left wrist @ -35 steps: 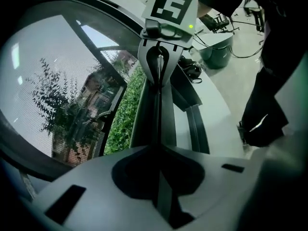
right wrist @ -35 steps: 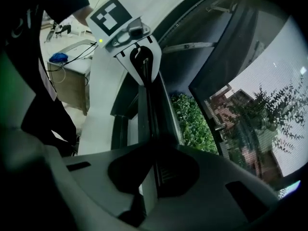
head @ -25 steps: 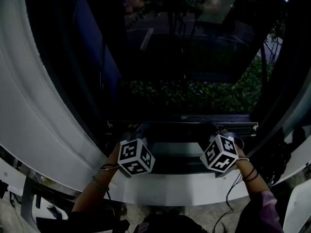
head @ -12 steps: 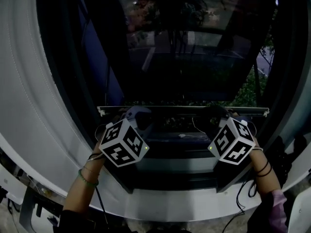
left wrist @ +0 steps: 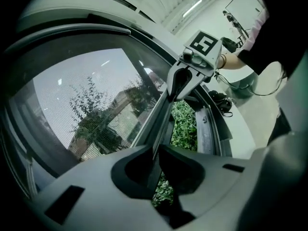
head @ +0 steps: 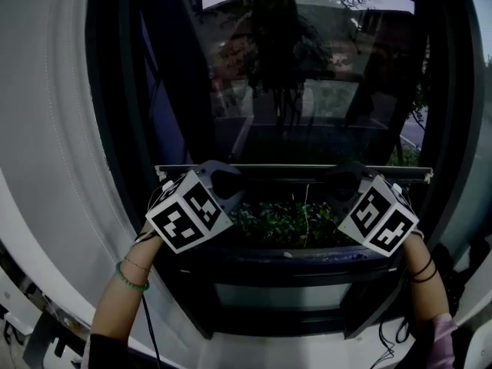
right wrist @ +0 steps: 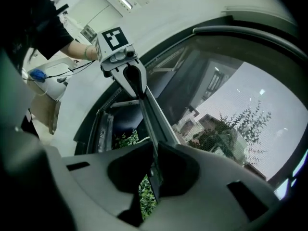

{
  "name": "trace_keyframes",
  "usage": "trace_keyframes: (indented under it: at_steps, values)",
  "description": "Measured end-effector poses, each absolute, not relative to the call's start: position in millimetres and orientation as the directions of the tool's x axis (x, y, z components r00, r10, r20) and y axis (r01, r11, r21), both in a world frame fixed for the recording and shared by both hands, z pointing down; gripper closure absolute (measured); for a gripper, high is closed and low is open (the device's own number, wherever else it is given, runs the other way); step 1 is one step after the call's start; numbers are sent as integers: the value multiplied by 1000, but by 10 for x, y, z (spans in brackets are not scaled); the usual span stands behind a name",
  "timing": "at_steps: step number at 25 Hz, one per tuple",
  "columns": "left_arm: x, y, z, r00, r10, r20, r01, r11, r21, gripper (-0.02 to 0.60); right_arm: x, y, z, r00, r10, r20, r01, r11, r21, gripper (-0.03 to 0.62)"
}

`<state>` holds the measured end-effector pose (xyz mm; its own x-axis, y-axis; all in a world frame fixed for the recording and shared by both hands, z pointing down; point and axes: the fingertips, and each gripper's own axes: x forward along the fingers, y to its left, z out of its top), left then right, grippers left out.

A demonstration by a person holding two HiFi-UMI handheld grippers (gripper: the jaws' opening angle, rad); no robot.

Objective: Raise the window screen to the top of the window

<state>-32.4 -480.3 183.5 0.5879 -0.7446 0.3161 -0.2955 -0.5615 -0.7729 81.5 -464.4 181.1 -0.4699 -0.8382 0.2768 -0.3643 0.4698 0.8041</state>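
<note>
While its bar (head: 292, 169) lay level across the lower part of the frame (head: 115, 167), the screen (head: 307, 91) hung above it as dark mesh and reached the upper edge of the head view.

Gap below bar: open, with shrubs (head: 292, 223) showing through it.

Left gripper (left wrist: 156, 153): jaws were closed on the bar near its left end, with the bar's edge pinched between them.

Right gripper (right wrist: 154, 163): jaws were clamped likewise on the bar near its right end. Both grippers stood at one height, well apart.

Left forearm (head: 123, 306): it rose from below to its gripper and wore a green bracelet (head: 129, 277).

Right forearm (head: 427, 302): it rose the same way and wore dark bands (head: 419, 269).

Frame: dark, it ran around screen and gap. A pale wall (head: 46, 167) curved away on its left.

Seen through the mesh: trees (right wrist: 250, 117) against a pale sky.
</note>
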Motion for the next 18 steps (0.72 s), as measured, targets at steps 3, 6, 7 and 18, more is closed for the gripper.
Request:
trace_keyframes:
  at_steps: [3, 6, 7, 18]
  values:
    - [-327, -4843, 1556, 587, -753, 297, -305, -546, -780, 540, 818, -4670, 1535, -471, -846, 249, -366, 445, 817, 561]
    - [-333, -4852, 1323, 583, -755, 298, -310, -546, -778, 540, 815, -4672, 1310, -476, -847, 238, -359, 434, 826, 562]
    - [-336, -4853, 1228, 583, -759, 290, -313, -539, -782, 540, 815, -4671, 1216, -479, -848, 225, -360, 424, 831, 562]
    - [-326, -4809, 179, 570, -792, 218, -335, -467, -818, 535, 821, -4669, 134, -475, -871, 123, -353, 317, 880, 561]
